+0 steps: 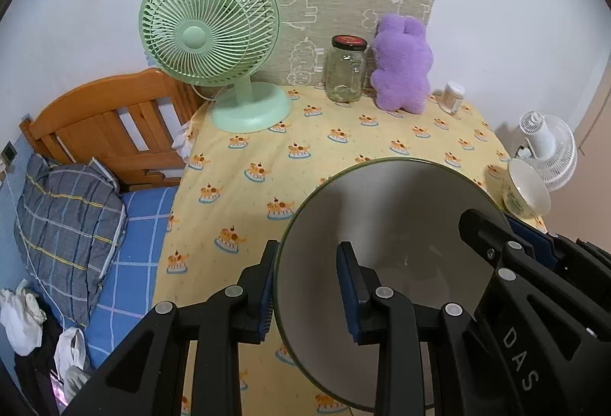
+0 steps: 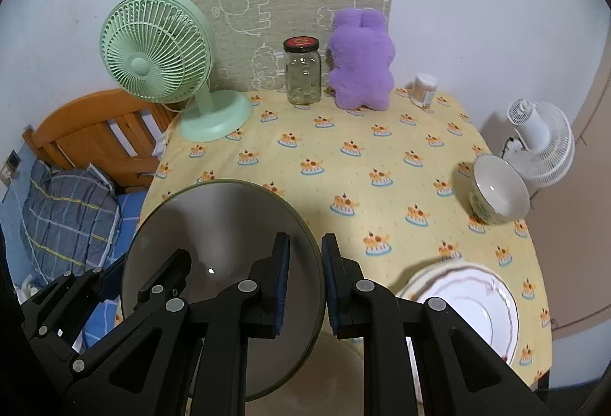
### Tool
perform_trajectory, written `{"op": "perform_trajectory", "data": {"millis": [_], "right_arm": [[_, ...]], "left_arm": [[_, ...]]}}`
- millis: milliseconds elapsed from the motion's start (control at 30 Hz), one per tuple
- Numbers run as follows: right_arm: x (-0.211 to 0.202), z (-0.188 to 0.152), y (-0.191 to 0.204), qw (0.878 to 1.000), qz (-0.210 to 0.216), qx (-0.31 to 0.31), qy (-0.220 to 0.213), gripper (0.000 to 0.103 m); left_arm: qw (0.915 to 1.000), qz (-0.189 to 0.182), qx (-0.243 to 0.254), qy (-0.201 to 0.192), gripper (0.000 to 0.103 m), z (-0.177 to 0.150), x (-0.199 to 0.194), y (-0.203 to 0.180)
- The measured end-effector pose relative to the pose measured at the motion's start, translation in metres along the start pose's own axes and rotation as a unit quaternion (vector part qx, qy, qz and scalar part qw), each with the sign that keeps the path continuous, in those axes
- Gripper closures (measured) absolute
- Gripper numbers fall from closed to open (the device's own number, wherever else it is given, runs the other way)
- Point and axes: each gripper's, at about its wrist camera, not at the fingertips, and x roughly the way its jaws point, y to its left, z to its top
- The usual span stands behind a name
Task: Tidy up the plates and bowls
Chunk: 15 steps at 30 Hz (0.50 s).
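Note:
A grey bowl with a dark green rim [image 1: 385,225] [image 2: 214,225] is held tilted above the yellow tablecloth by both grippers. My left gripper [image 1: 307,292] straddles its left rim, one finger outside and one inside. My right gripper [image 2: 305,286] straddles its right rim the same way; it also shows in the left wrist view [image 1: 496,244]. A white bowl with a patterned outside [image 2: 500,192] [image 1: 529,190] stands at the table's right edge. A stack of white plates with red trim [image 2: 469,305] lies at the front right.
A green desk fan [image 2: 156,49], a glass jar with a red lid [image 2: 303,72], a purple plush toy [image 2: 361,60] and a small white container [image 2: 424,89] stand along the back. A bed with a wooden headboard [image 1: 103,122] lies left. A white floor fan [image 2: 542,144] stands right.

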Motion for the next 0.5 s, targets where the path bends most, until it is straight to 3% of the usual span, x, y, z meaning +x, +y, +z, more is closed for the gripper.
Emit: {"op": "perform_trajectory", "data": {"millis": [500], "right_arm": [[-0.017,-0.057,-0.011,0.999,-0.029,0.022,0.022,0.082]], "left_arm": [[0.999,-0.029,0.021,0.027,0.075,-0.051,-0.008,-0.016]]}}
